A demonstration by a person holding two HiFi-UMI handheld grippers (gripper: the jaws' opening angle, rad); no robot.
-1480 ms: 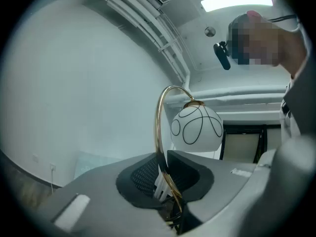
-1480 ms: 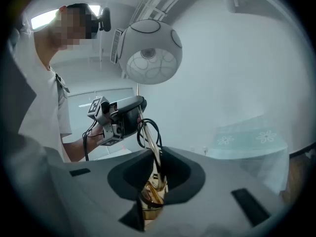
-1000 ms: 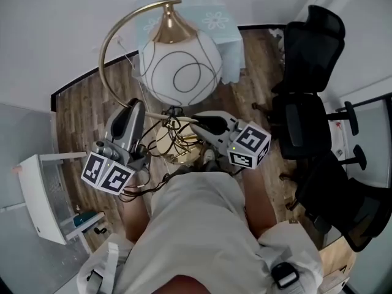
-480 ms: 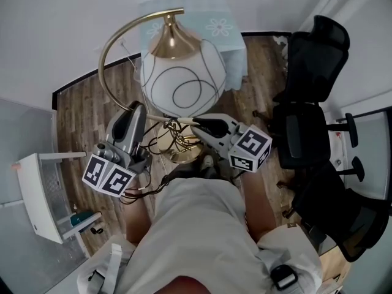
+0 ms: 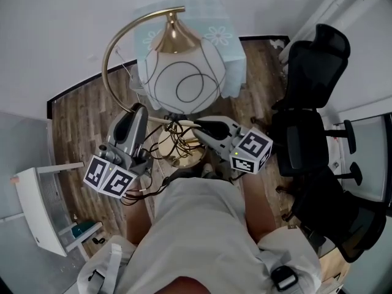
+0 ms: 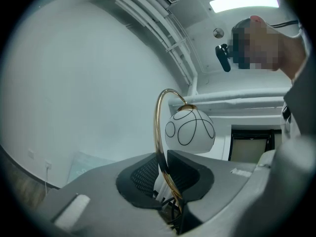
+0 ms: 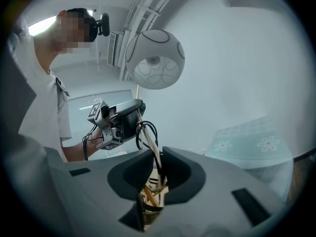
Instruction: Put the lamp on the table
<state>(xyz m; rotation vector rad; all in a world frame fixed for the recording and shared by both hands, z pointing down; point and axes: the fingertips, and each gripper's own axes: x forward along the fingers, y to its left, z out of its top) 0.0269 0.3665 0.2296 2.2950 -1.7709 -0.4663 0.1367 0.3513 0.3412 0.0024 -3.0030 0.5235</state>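
The lamp has a white globe shade (image 5: 184,84) with black loops, a curved brass stem (image 5: 109,51) and a round brass base (image 5: 181,153) with a tangled black cord. It hangs above the wood floor. My left gripper (image 5: 143,111) is shut on the stem from the left. From the right, my right gripper (image 5: 198,125) is shut on the stem just above the base. In the left gripper view the stem (image 6: 159,127) runs between the pads of the left gripper (image 6: 164,171), with the shade (image 6: 190,129) above. The right gripper (image 7: 157,168) pinches the stem (image 7: 150,146). The table (image 5: 225,24) with a pale blue flowered cloth stands ahead.
Black office chairs (image 5: 312,72) stand at the right, one behind another. A white shelf unit (image 5: 35,208) stands at the lower left. A white wall runs behind the table. In the right gripper view the table's cloth (image 7: 252,144) lies to the right.
Both grippers and the lamp have moved forward toward the table, which now shows more fully behind the shade. The white unit at the left has slid back. Both grips are unchanged.
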